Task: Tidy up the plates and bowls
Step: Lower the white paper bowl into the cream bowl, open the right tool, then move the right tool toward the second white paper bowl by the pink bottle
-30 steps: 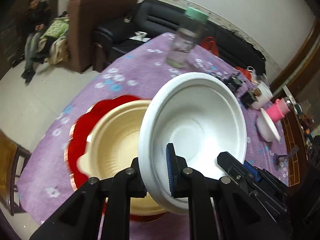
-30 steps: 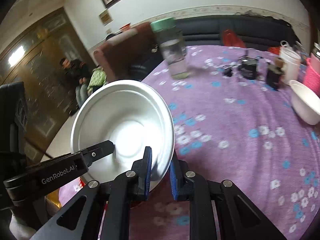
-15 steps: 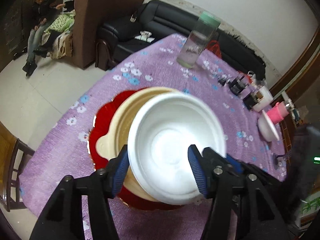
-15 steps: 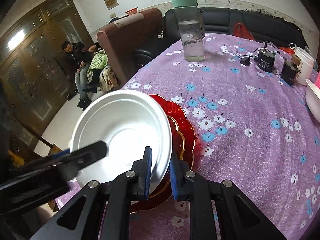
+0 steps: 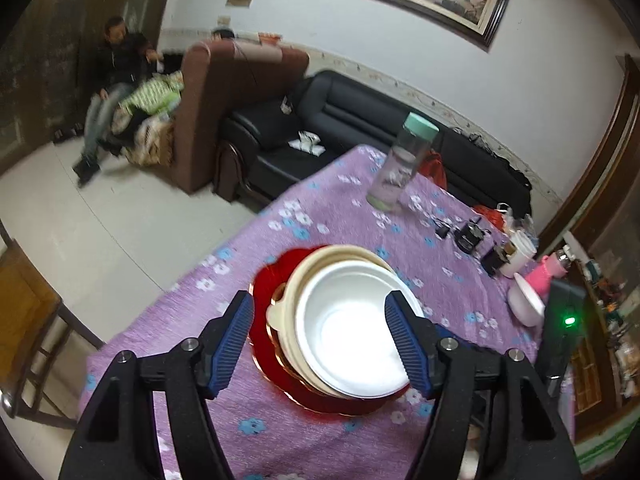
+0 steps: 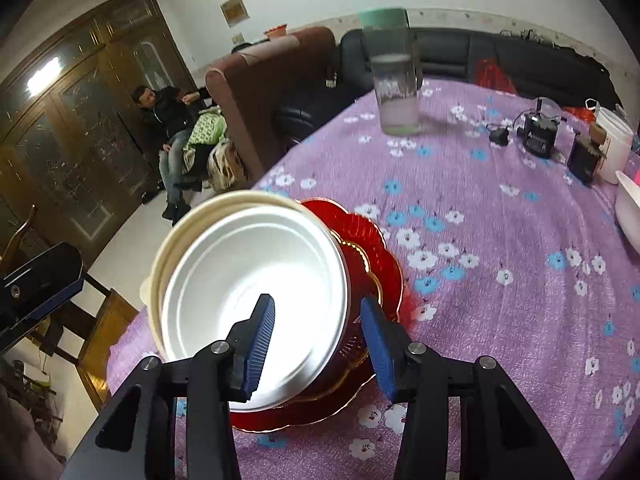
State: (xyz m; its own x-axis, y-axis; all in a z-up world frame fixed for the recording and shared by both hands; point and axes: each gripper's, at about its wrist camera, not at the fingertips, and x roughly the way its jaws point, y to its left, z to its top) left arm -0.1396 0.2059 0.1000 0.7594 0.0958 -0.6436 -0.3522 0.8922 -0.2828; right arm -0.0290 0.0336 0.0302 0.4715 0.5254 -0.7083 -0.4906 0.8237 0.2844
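A white bowl [image 5: 352, 332] sits nested inside a cream bowl [image 5: 320, 260], which rests on a red scalloped plate [image 5: 272, 288] on the purple flowered tablecloth [image 5: 280, 232]. My left gripper [image 5: 320, 340] is open and empty, raised above the stack with its jaws wide on either side. In the right wrist view the white bowl [image 6: 244, 284], cream bowl [image 6: 188, 224] and red plate [image 6: 380, 264] show again. My right gripper [image 6: 320, 344] is open, its jaws straddling the white bowl's near rim without holding it.
A water bottle with a green lid [image 5: 404, 164] stands at the table's far side. Another white bowl [image 5: 526, 300], a pink cup [image 5: 550, 276], a white mug [image 5: 518, 252] and black chargers [image 5: 470, 236] lie to the right. A wooden chair [image 5: 28, 312] stands at the left.
The white bowl went down into the cream bowl. Both grippers opened and let go of it. My left gripper pulled up and back from the stack.
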